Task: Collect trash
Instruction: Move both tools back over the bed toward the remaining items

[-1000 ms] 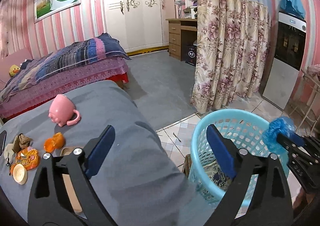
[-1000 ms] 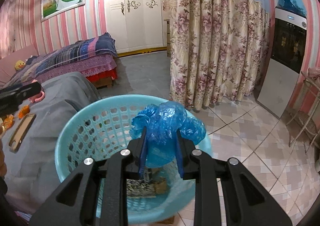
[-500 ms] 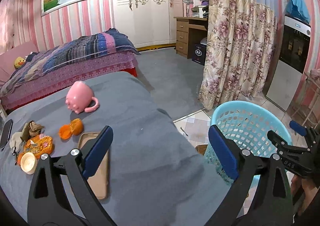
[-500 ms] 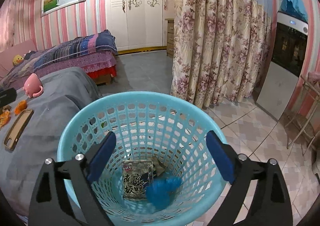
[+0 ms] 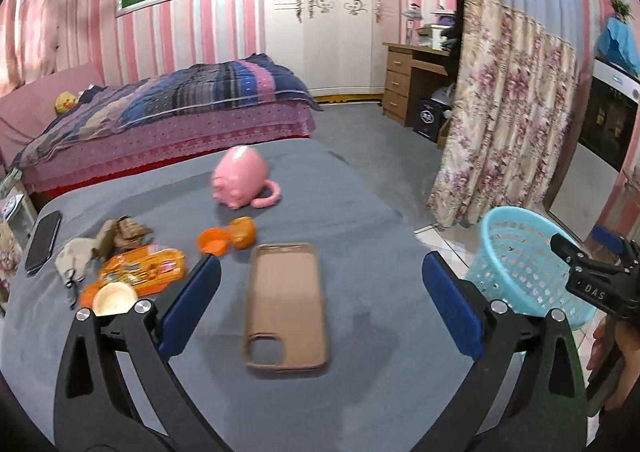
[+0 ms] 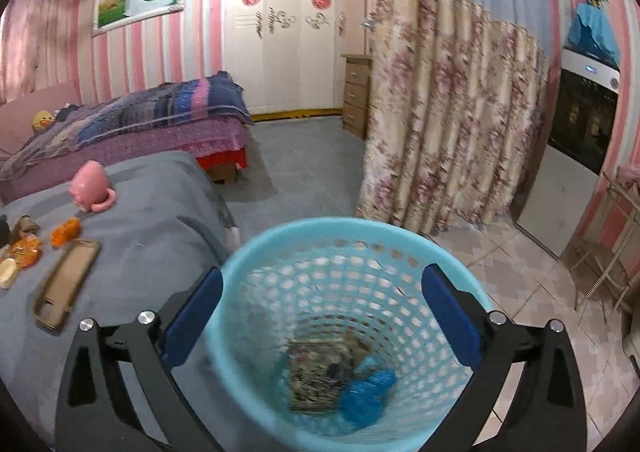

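Both jaws are opening, nothing between them: the right gripper (image 6: 320,316) above the basket (image 6: 352,228), the left gripper (image 5: 320,304) over the phone case (image 5: 286,304). It should skip the case and approach the orange wrapper (image 5: 142,270) low and square.

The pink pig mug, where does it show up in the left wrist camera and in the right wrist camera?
Left wrist view: the pink pig mug lies on the grey table, upper centre, beyond the phone case.
Right wrist view: the mug sits at the far left, mid-height, on the same table.
Shared landmark: the blue basket, right edge in the left view, bottom centre in the right.
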Demonstrator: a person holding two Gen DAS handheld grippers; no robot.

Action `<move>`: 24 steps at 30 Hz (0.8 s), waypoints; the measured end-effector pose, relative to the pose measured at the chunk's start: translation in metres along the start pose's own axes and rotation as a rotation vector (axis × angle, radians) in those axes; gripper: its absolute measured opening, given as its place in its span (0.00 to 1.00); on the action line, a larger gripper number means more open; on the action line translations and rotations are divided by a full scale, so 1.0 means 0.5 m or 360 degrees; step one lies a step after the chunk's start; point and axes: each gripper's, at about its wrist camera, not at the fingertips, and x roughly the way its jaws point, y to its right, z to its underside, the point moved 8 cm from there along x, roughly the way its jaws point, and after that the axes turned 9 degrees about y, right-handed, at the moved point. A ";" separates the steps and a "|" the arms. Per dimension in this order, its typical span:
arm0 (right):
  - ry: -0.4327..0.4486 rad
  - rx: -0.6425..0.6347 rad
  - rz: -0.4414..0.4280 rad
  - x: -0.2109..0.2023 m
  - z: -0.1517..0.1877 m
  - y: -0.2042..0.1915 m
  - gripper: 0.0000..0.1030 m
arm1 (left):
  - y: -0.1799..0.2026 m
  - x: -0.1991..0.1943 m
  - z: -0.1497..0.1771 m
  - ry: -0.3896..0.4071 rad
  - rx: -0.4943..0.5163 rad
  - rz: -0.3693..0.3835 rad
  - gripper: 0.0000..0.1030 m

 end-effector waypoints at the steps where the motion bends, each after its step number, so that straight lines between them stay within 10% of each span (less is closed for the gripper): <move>1: 0.0012 -0.0009 -0.0021 -0.005 -0.005 -0.023 0.96 | -0.012 -0.001 0.000 -0.0001 -0.0007 -0.0009 0.95; 24: -0.0079 -0.0284 -0.0428 -0.029 0.019 -0.504 0.96 | -0.514 -0.005 0.120 -0.0112 -0.0270 -0.0415 0.95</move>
